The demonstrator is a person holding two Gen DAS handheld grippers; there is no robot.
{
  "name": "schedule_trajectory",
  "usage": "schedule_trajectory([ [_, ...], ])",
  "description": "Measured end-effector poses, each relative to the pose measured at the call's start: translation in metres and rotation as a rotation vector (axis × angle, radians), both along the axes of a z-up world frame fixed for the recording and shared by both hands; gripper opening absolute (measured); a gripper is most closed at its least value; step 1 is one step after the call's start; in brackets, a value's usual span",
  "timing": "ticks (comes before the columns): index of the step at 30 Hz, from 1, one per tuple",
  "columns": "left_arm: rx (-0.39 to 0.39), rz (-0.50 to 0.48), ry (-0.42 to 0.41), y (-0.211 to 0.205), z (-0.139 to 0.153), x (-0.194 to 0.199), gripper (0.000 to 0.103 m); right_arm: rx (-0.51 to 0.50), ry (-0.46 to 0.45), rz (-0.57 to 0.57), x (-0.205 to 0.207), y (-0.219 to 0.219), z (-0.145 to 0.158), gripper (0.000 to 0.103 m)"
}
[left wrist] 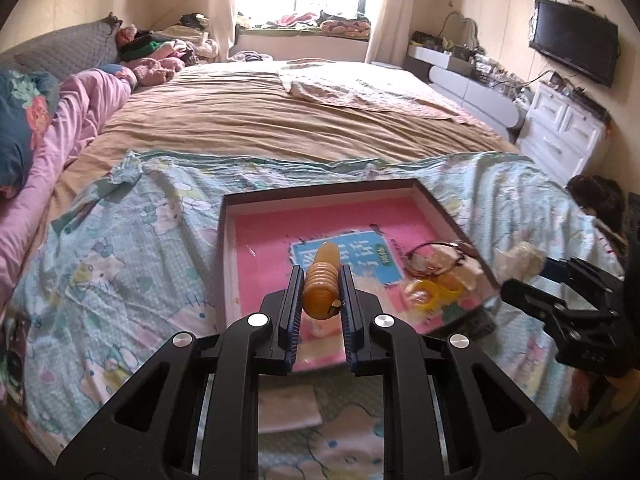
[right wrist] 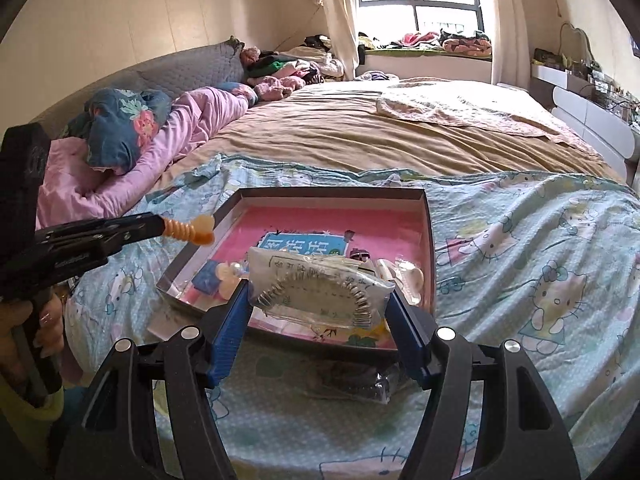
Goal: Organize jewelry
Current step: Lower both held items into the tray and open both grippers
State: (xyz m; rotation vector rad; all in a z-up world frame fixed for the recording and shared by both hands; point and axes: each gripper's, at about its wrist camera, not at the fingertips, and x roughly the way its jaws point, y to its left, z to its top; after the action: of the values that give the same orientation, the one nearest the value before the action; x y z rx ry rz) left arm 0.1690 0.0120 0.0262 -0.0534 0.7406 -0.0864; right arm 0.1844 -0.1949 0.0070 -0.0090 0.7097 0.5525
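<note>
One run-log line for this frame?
left tongs: shut on orange ribbed piece | right tongs: shut on bagged bracelet | both over tray

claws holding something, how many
2: the left claw grips an orange ribbed clip over the tray; the right claw grips a clear packet at the tray's near edge.

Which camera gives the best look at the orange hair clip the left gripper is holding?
The left wrist view: the orange hair clip fills the middle, pinched between the left gripper fingers above the tray, its ridges clear. The right wrist view shows it small at the far left, side on, sticking out past the fingertips.
</note>
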Motion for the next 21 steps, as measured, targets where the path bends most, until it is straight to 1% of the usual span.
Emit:
schedule_trajectory([
  [7, -0.036, 0.027, 0.037, 0.01, -0.025, 0.024, 0.011, -0.058, 0.038, 0.016, 0.019, 0.022, -0.024, 0.065],
  [11, -0.035, 0.044, 0.049, 0.016, -0.039, 0.031, 0.011, -0.108, 0.044, 0.028, 0.028, 0.038, -0.038, 0.065],
  [17, -0.043, 0.06, 0.059, 0.023, -0.046, 0.04, 0.011, -0.145, 0.048, 0.033, 0.04, 0.053, -0.049, 0.066],
  [21, -0.053, 0.068, 0.062, 0.028, -0.046, 0.041, 0.011, -0.156, 0.045, 0.027, 0.043, 0.058, -0.051, 0.067],
])
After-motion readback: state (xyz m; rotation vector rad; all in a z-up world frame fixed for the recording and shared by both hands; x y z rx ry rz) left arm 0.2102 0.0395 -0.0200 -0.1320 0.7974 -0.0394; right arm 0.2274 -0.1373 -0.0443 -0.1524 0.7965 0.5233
